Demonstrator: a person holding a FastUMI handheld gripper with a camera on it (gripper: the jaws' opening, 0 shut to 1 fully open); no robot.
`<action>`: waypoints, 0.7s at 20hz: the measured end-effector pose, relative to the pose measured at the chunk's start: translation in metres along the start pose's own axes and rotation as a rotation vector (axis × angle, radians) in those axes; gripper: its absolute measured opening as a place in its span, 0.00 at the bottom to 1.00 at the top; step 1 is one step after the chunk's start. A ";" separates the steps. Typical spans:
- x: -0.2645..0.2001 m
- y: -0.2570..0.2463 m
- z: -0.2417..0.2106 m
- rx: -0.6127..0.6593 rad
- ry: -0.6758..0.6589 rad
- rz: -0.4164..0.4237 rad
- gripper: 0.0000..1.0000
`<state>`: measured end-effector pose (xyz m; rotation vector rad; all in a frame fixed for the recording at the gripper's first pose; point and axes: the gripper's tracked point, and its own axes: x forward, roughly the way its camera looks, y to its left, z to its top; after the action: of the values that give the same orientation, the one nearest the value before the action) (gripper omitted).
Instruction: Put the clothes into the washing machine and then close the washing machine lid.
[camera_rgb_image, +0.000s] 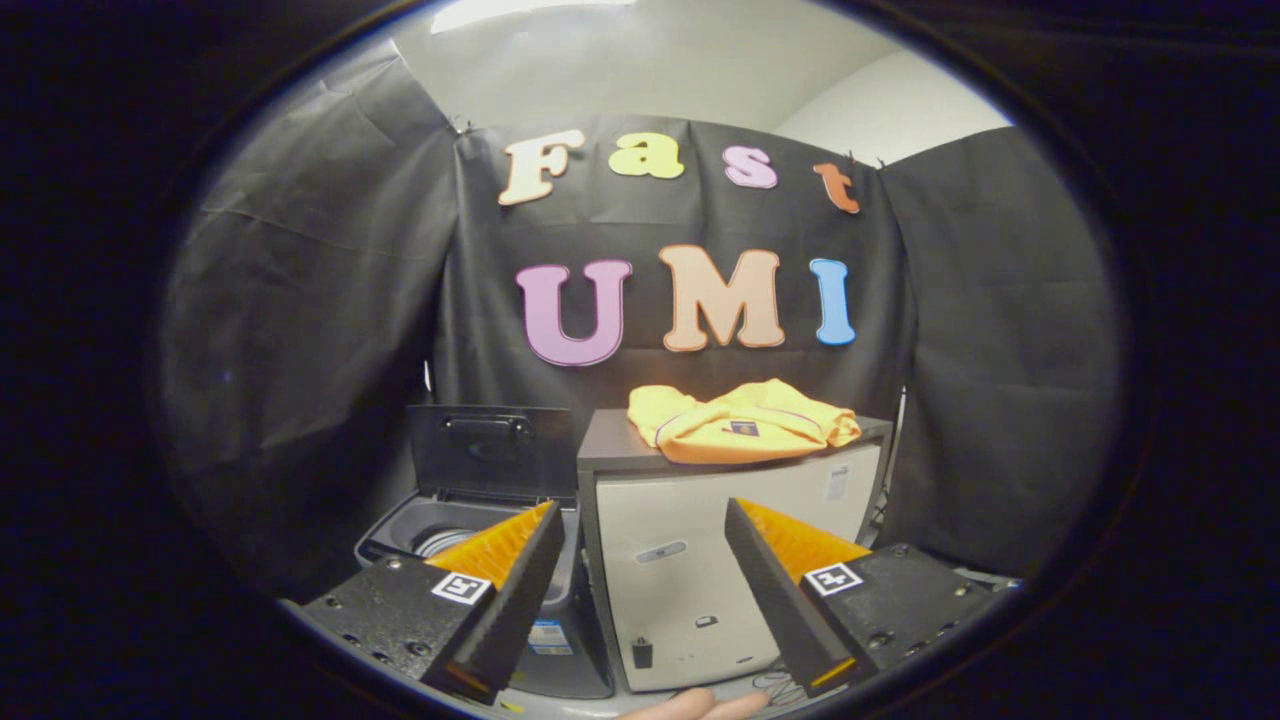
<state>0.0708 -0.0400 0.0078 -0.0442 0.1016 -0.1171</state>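
A bundled yellow garment (742, 421) lies on top of a pale cabinet (720, 560), beyond my fingers and a little right of their gap. To the cabinet's left stands a grey top-loading washing machine (420, 520) with its dark lid (492, 450) raised upright at the back; part of the drum opening shows beside my left finger. My gripper (640, 515) is open, fingers spread wide with nothing between them, well short of the cabinet front.
Black cloth walls close in the booth behind and on both sides. A fingertip of a person's hand (700, 705) shows below, between the fingers. The cabinet's dark top (605, 445) has bare room left of the garment.
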 end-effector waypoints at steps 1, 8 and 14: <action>0.009 -0.001 0.007 0.003 -0.003 -0.001 0.98; 0.090 -0.027 0.062 -0.027 -0.023 -0.030 0.97; 0.184 -0.044 0.073 -0.002 0.029 -0.048 0.96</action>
<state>0.2549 -0.1025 0.0643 -0.0467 0.1299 -0.1656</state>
